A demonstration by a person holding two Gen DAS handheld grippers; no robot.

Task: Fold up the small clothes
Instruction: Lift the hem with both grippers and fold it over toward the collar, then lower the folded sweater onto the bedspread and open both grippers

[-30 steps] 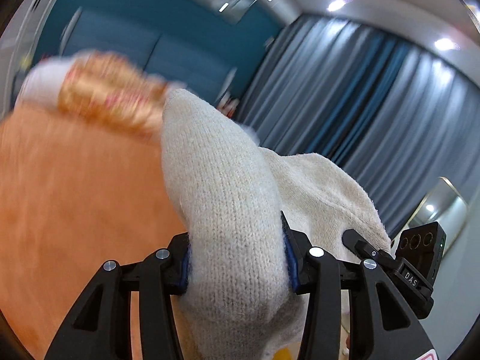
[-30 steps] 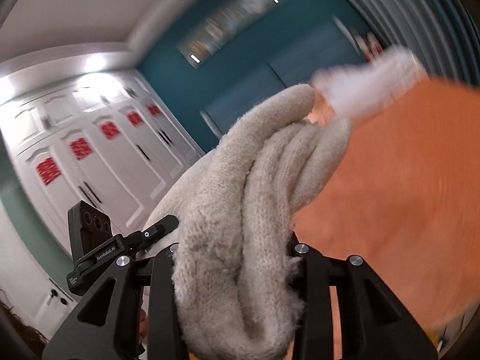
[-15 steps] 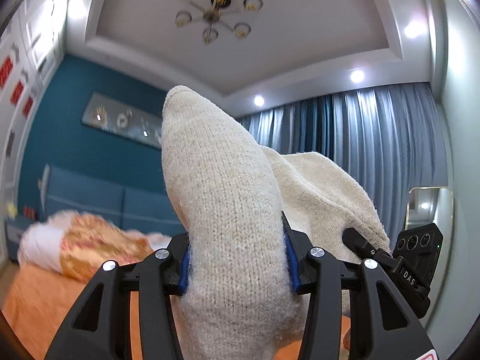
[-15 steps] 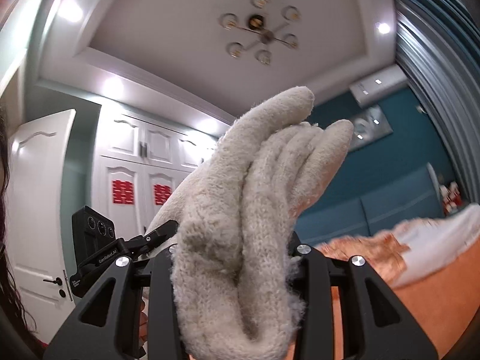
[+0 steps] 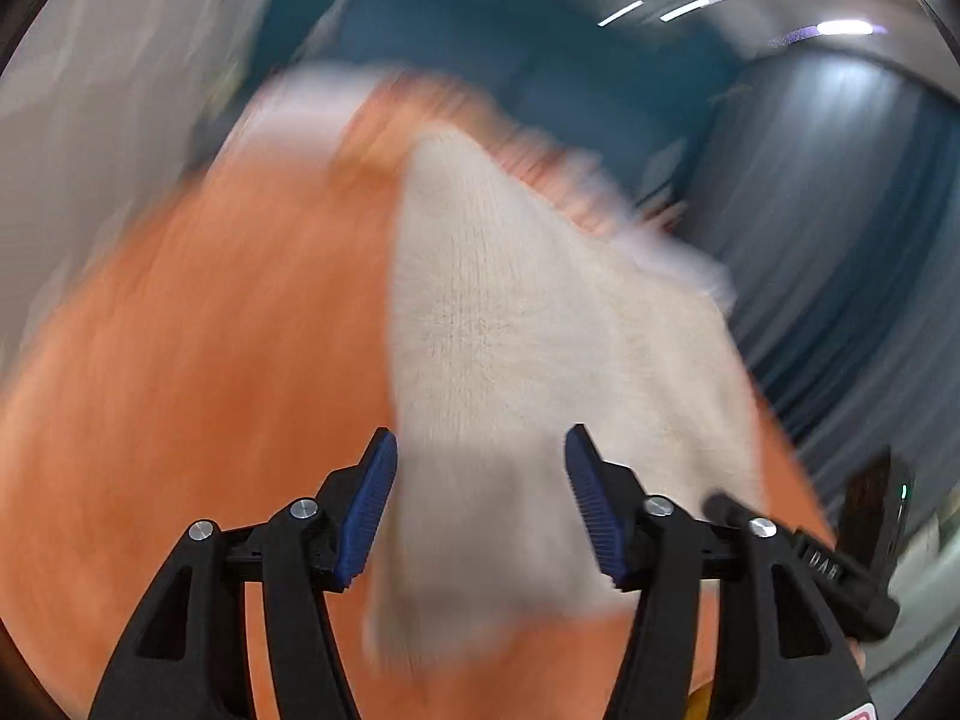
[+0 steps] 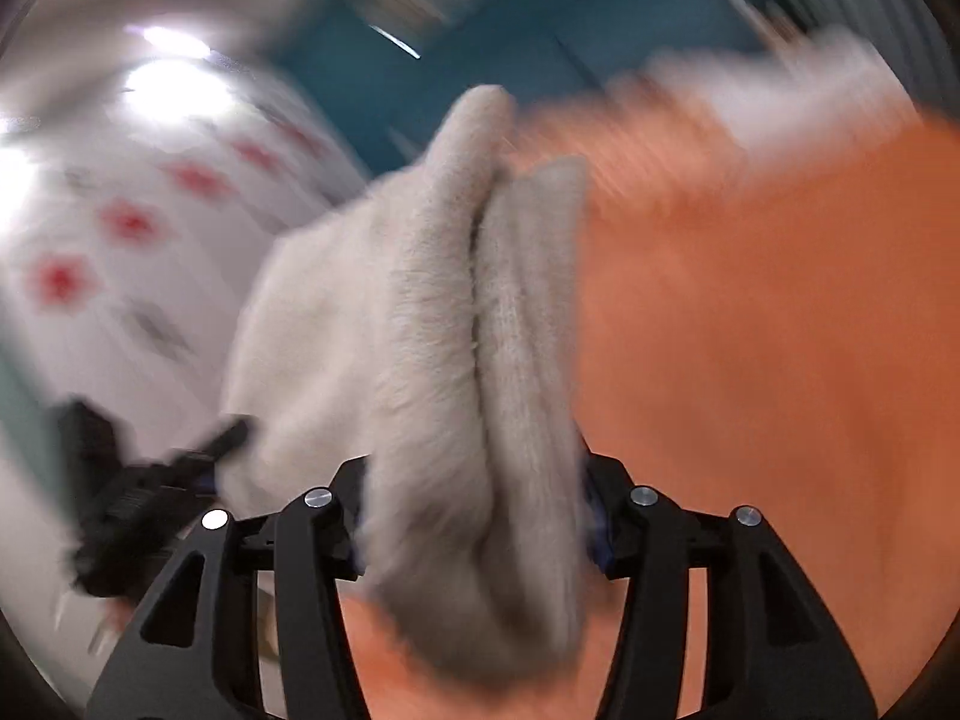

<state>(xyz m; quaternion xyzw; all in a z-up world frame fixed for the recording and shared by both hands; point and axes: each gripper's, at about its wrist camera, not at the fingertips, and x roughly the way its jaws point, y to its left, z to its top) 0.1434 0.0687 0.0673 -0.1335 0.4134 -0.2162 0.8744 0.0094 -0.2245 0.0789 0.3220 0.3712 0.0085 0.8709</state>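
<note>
garment (image 6: 456, 360) clamped right (image 6: 474, 516); left hand-held gripper (image 5: 480, 498) spread.

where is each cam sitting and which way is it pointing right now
Left wrist: sits behind the left gripper, looking along its black fingers with blue pads, jaws apart, down onto the cream knit garment over the orange bedspread, curtains to the right.
Right wrist: sits behind the right gripper, jaws clamped on bunched knit, facing the orange bed and a white wardrobe on the left.
Shared: both are motion-blurred and show the same garment, bedspread and teal wall; each shows the other gripper at its edge.
</note>
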